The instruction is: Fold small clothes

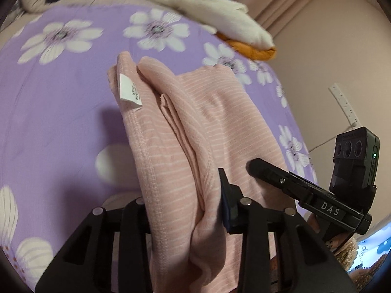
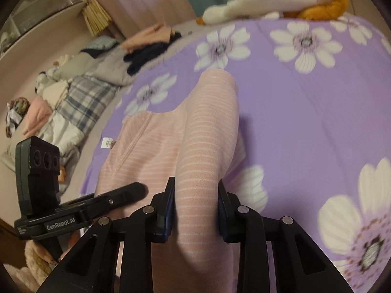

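Note:
A pink garment with thin white stripes lies partly lifted on a purple flowered bedspread. A white care label hangs from its folded left edge. My left gripper is shut on a thick bunch of this cloth, which drapes over and hides its left finger. In the right wrist view the same garment runs up from the bedspread into my right gripper, whose blue pads press on a rolled fold. Each view also shows the other gripper off to the side, close by.
A white and orange plush toy lies at the bed's far edge. Pillows and a pile of clothes line the far left side. A white power strip hangs on the wall past the bed's right edge.

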The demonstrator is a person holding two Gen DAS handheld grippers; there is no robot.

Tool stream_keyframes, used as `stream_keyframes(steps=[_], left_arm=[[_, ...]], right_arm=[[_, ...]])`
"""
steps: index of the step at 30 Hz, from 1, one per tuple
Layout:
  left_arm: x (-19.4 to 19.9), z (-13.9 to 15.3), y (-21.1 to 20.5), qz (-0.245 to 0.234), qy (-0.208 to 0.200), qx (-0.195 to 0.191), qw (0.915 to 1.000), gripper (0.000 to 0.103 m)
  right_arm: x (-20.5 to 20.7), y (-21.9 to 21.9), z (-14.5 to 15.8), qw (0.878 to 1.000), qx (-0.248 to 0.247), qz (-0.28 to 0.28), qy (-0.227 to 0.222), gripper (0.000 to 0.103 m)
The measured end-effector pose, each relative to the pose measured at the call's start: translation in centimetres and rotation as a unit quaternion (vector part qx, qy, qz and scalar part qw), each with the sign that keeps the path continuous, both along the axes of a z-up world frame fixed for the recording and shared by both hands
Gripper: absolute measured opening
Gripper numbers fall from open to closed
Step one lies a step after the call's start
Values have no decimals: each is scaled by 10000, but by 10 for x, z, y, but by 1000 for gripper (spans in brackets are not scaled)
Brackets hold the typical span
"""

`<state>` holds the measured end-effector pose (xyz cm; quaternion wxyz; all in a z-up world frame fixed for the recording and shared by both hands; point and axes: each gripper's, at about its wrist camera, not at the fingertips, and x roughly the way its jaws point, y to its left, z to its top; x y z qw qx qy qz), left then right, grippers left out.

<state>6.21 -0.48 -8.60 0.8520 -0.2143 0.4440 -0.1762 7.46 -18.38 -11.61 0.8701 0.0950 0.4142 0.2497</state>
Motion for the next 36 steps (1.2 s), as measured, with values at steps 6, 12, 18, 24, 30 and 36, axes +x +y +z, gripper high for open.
stream_keyframes(steps=[6,12,18,24,30,36], left_arm=[[29,6,-26,-182,-221,77,9996,35],[61,-12,-42,-244,-68,84,9996,35],[84,-45,-49,-227,303,230,9990,35],[88,-71,-50,-205,608,396,9972,43],[85,-70,-46,-82,708,396,9967,50],[67,-34,-39,57,335,753,9966,64]], right_arm=[[20,-22,9,9994,-90,-265,-220,32],[47,-41,-7,9989,-78,-465,6,32],[70,-47,-35,9976,-194,-545,373,32],[77,-51,-65,9936,-402,-733,756,33],[71,-56,-61,9920,-370,-891,809,41],[49,-61,-28,9921,-547,-1074,339,54]])
